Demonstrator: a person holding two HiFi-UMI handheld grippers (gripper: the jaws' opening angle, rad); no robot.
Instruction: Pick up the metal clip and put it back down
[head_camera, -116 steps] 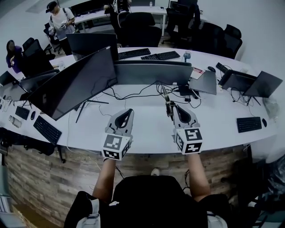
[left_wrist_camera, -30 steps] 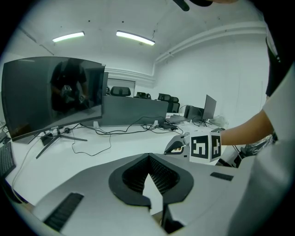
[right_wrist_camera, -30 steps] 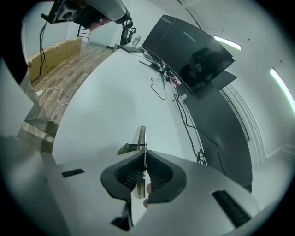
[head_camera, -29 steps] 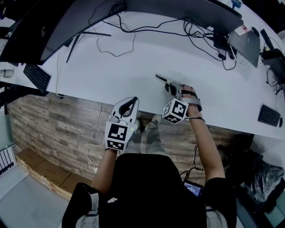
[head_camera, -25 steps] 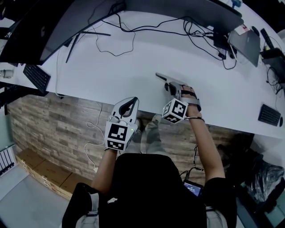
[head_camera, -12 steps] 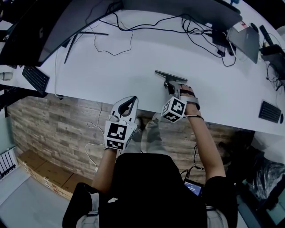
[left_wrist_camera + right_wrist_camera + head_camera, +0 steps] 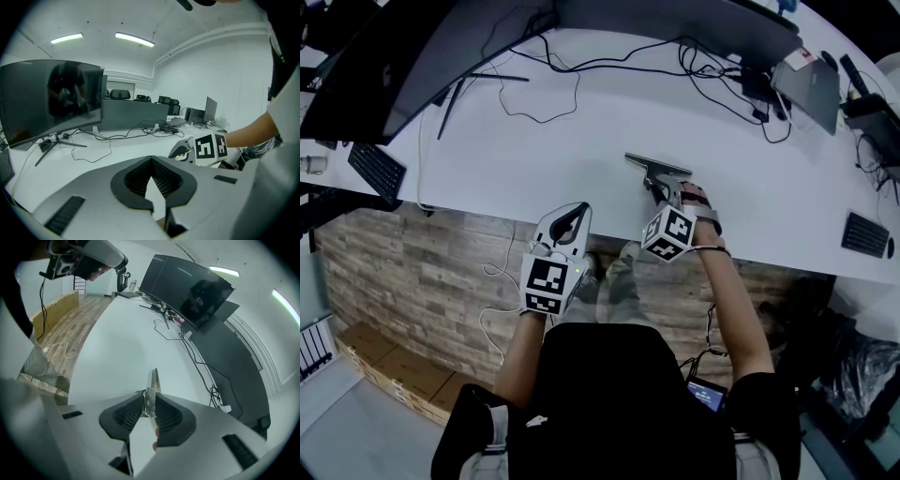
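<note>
The metal clip (image 7: 657, 167) lies on the white desk (image 7: 581, 141) near its front edge, its long flat bar pointing away from me. My right gripper (image 7: 664, 190) is low over the desk with the clip's handle end between its jaws. In the right gripper view the clip (image 7: 153, 379) stands edge-on between the pads, which still touch it while the jaws are opening around it (image 7: 149, 395). My left gripper (image 7: 577, 210) hangs in front of the desk edge, shut and empty (image 7: 151, 159).
Black cables (image 7: 534, 103) trail across the desk behind the clip, under a dark curved monitor (image 7: 412, 66). A keyboard (image 7: 377, 169) sits at the far left, another (image 7: 865, 234) at the right. A laptop (image 7: 811, 84) lies at the back right. Wood-pattern floor (image 7: 412, 281) shows below the desk edge.
The clip has come down from its tilted hold to the desk. The right gripper stays at the same spot with its jaws a little wider. The left gripper has not moved.
</note>
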